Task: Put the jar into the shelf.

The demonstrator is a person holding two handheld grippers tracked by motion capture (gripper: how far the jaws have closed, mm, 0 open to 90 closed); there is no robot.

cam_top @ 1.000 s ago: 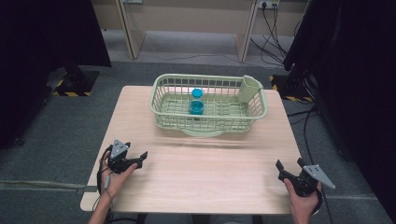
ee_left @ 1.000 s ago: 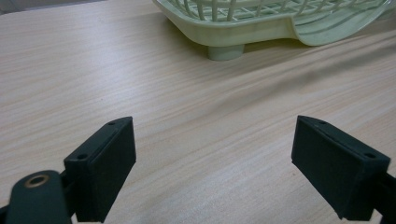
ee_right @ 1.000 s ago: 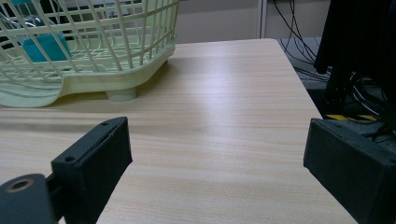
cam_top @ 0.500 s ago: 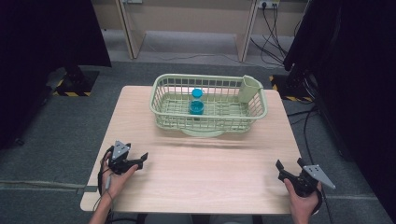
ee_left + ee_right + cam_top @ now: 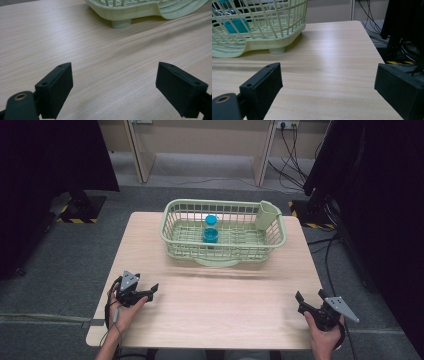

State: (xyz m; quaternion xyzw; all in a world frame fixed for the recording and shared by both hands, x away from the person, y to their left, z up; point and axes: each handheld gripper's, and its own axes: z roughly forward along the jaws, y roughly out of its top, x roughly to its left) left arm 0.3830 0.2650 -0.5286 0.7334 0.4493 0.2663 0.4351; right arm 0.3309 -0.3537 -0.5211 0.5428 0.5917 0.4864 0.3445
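- Your left gripper point(image 5: 150, 291) rests at the near left corner of the pale wooden table point(image 5: 220, 295), jaws apart and holding nothing; it looks like a ready pose.
- Your right gripper point(image 5: 302, 303) waits at the near right edge, jaws likewise spread and empty.
- The pale green plastic lattice basket point(image 5: 225, 251) stands at the table's far side, well apart from both grippers, with a teal plastic cup point(image 5: 210, 235) inside it.
- Against the earlier frames, nothing has shifted: hands, basket and cup sit as before.

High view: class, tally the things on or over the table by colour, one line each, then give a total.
Pale green: 1, the dish rack, with its corner cup as part of it
Blue: 1, the bottle with a blue cap inside the rack
Black: 2, the left gripper and the right gripper, both open
Total: 4
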